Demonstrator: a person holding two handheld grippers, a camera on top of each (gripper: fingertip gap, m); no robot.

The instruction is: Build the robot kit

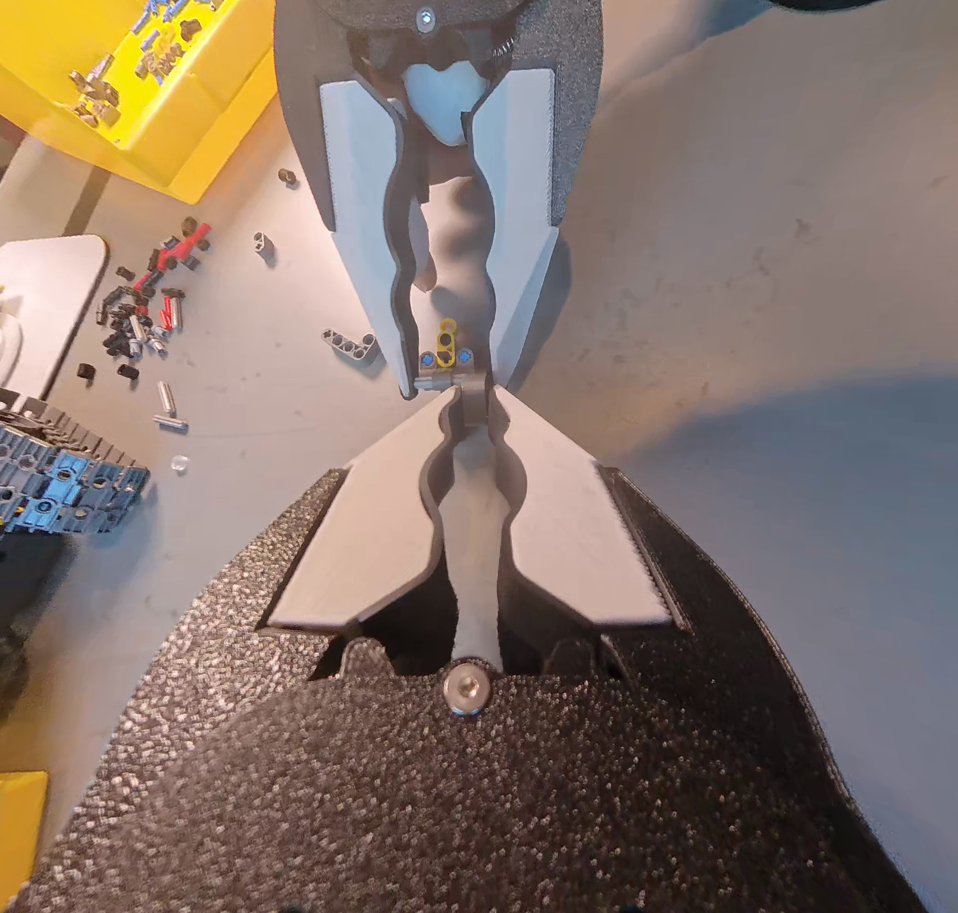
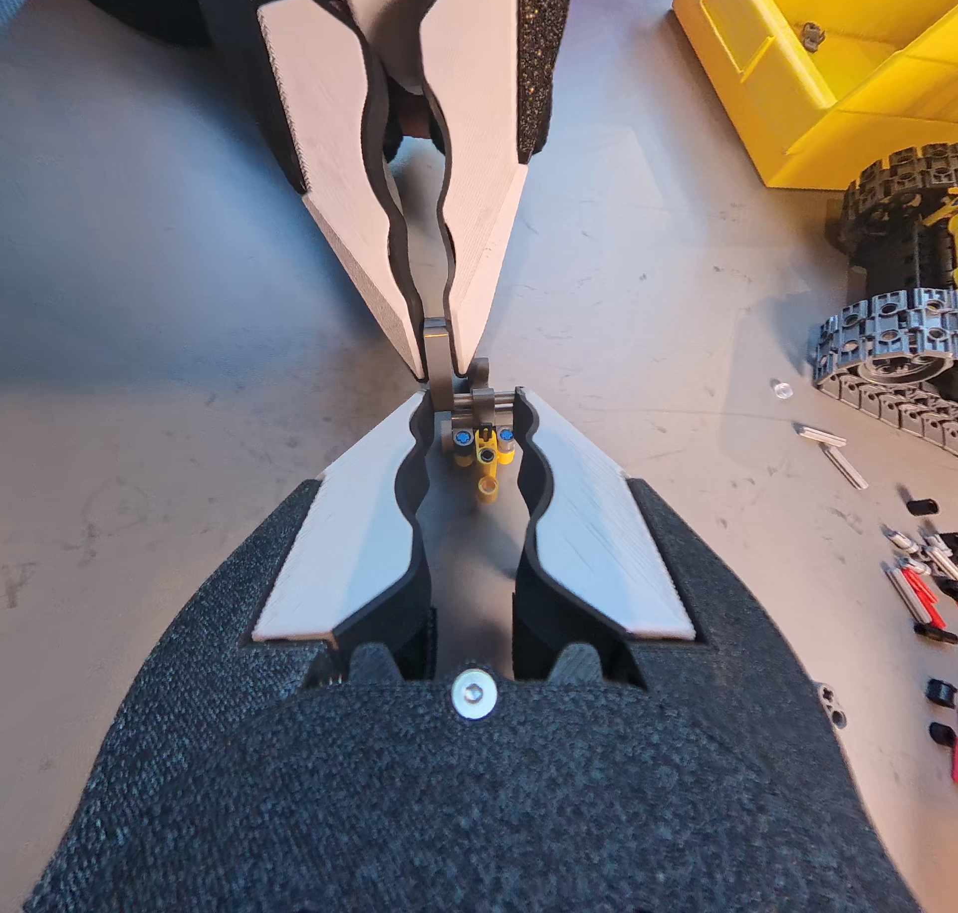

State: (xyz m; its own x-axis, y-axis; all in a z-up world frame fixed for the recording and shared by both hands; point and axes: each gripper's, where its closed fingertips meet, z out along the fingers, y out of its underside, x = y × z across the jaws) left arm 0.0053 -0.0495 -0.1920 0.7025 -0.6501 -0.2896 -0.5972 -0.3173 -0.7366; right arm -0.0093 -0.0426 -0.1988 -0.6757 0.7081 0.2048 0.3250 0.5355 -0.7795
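Observation:
My left gripper (image 1: 473, 395) is shut on a dark grey beam (image 1: 474, 414) and holds it above the grey table (image 1: 726, 266). My right gripper (image 2: 473, 396) faces it tip to tip and is shut on a small assembly (image 2: 484, 452) of yellow connectors, blue pins and a grey axle. The axle spans between its fingertips. The beam (image 2: 435, 359) meets the assembly at the axle's end. In the left wrist view the right gripper (image 1: 451, 377) comes in from above with the assembly (image 1: 445, 357). In the right wrist view the left gripper (image 2: 440, 370) comes in from above.
A yellow parts bin (image 1: 155, 110) (image 2: 829, 84) stands on the table. A tracked brick model (image 1: 62, 494) (image 2: 907, 359) sits beside loose black, red and grey pieces (image 1: 145, 307), a grey L-shaped beam (image 1: 350, 346), grey axles (image 2: 829, 447) and a clear stud (image 2: 781, 389). Left and right tips are no more than a few centimetres apart.

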